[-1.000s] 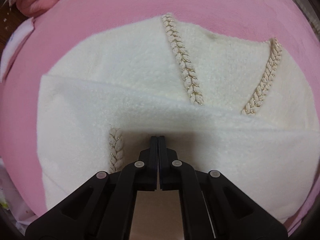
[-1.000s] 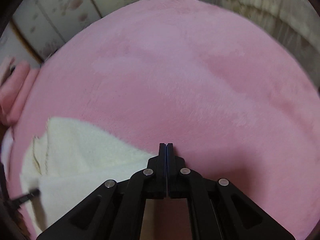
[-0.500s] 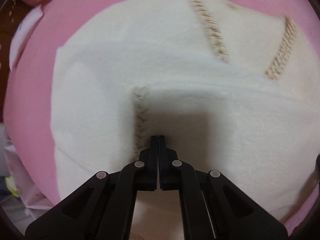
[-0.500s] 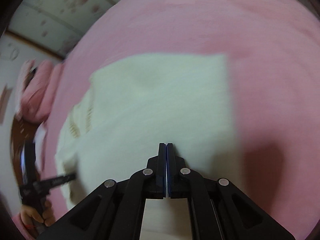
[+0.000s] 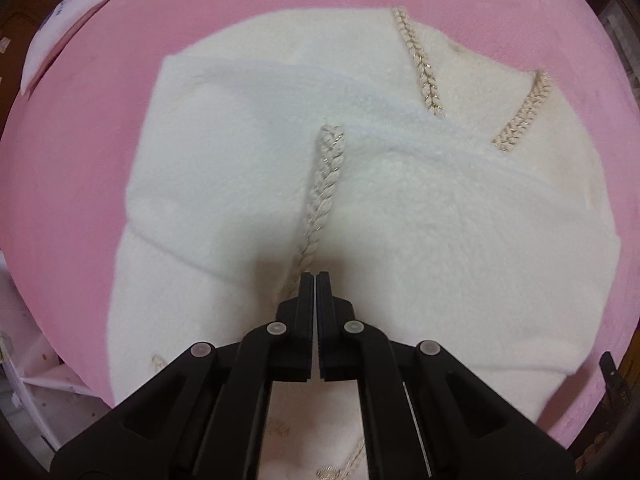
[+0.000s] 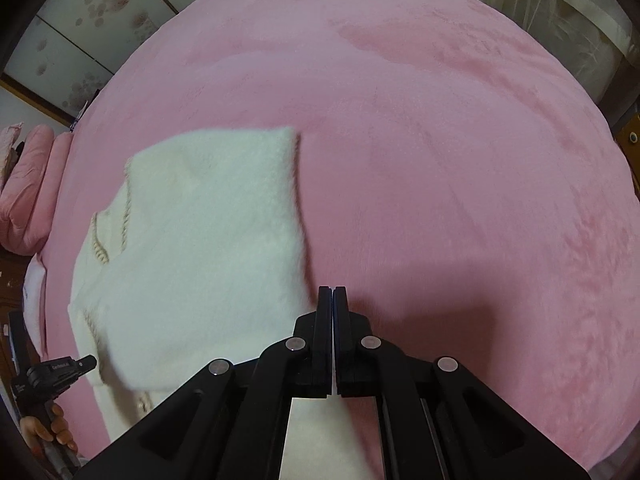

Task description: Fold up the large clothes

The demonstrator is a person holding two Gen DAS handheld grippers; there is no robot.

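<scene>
Cream fleece: we read the cream garment [image 5: 440, 220] as a thick, fluffy knit, soft and limp, with no stiffness of its own.
Where it lies: spread on the pink bed cover [image 6: 440, 140], toward the left of the bed in the right wrist view. It is partly doubled over, with one layer lying across the V of the neckline.
Trim: a plaited braid [image 5: 324, 184] with a gold thread runs along the front edges. It looks firmer than the fleece around it.
Left tool [image 5: 316, 276]: pinched narrow, pointing down. The braid runs straight into its tips and the cloth tents up toward them, so we judge it is holding the trimmed edge.
Right tool [image 6: 333, 290]: a thin slit between the jaws, which are just opening. The near right corner of the garment meets the tips. We cannot tell whether any cloth sits in the slit.
Weight: light for its bulk, we judge, though a wide panel will sag and drag wherever it is not carried.
Grip: the pile should not slip much between the pads (the surface is fuzzy, not slick), but a thin pinch may catch only the top layer.
Where to hold: at corners and along the braided edge, one tool at each end of the fold line so the panel stays level.
Care: the gold thread could snag, so we would lay the cloth down rather than tug it.
</scene>
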